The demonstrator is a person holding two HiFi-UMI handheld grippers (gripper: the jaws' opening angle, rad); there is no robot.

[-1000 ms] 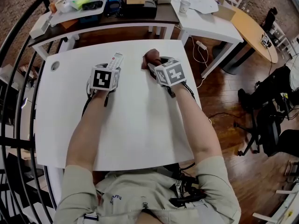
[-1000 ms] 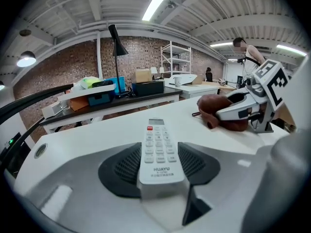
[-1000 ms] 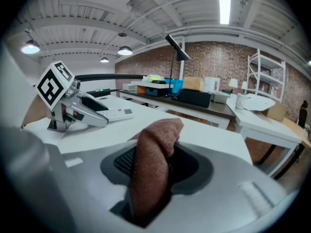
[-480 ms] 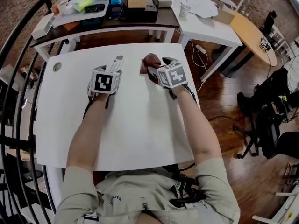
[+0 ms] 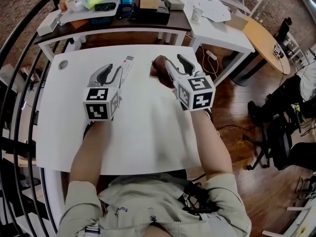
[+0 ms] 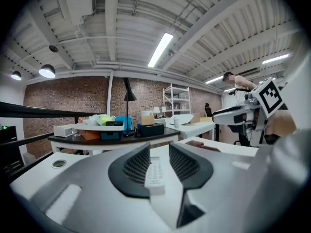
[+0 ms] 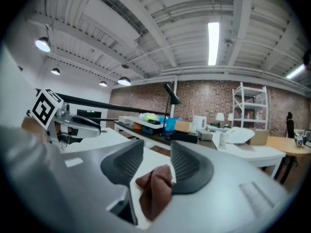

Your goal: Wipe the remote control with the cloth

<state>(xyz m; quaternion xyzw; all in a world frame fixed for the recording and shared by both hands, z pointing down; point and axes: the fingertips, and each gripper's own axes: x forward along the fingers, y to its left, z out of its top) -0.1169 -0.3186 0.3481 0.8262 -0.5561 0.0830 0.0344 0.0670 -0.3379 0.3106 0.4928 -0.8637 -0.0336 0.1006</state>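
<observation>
This is an open-plan office or lab workspace in a converted industrial building. A bare brick wall (image 6: 73, 101) runs along the back, under exposed ceiling beams (image 6: 218, 23) hung with a tube light (image 6: 160, 49) and pendant lamps (image 6: 47, 71). White counters (image 5: 148, 132) stand on a wooden floor (image 5: 237, 107). Around them are a dark counter (image 5: 123, 25) cluttered with boxes and trays, a round wooden table (image 5: 269, 36), black office chairs (image 5: 286, 130) and a white shelving rack (image 6: 178, 98). A black metal railing (image 5: 19, 46) curves along one side.
</observation>
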